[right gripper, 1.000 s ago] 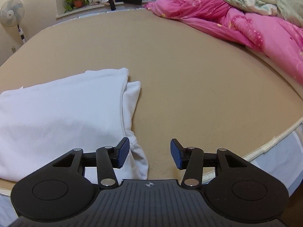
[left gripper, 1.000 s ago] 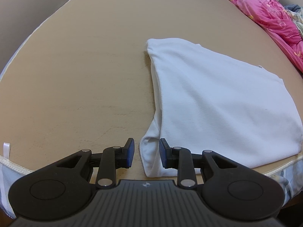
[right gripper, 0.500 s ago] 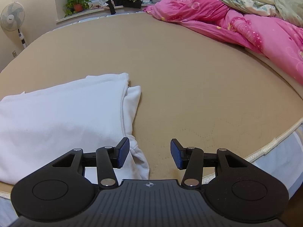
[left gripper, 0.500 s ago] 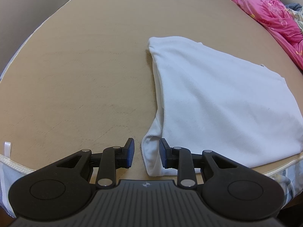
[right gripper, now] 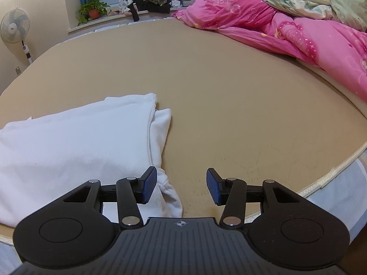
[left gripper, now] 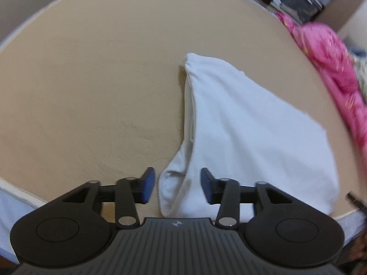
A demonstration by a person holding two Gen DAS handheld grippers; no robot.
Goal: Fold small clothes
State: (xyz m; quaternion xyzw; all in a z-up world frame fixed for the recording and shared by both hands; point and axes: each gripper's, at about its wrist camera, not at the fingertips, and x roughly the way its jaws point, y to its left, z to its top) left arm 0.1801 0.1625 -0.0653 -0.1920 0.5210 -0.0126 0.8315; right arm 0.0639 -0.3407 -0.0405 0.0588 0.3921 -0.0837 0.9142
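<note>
- We find the left gripper [left gripper: 176, 186] released, jaws straddling the white garment [left gripper: 247, 137] corner.
- We find the right gripper [right gripper: 182, 186] released, beside the garment's edge on the mattress [right gripper: 229, 91].

A white garment [left gripper: 247, 137] lies folded flat on a tan mattress [left gripper: 91, 91], close to its near edge. Its layers stack unevenly, and a soft, rumpled lower layer [right gripper: 164, 123] pokes out along one side beneath the smooth top panel.
</note>
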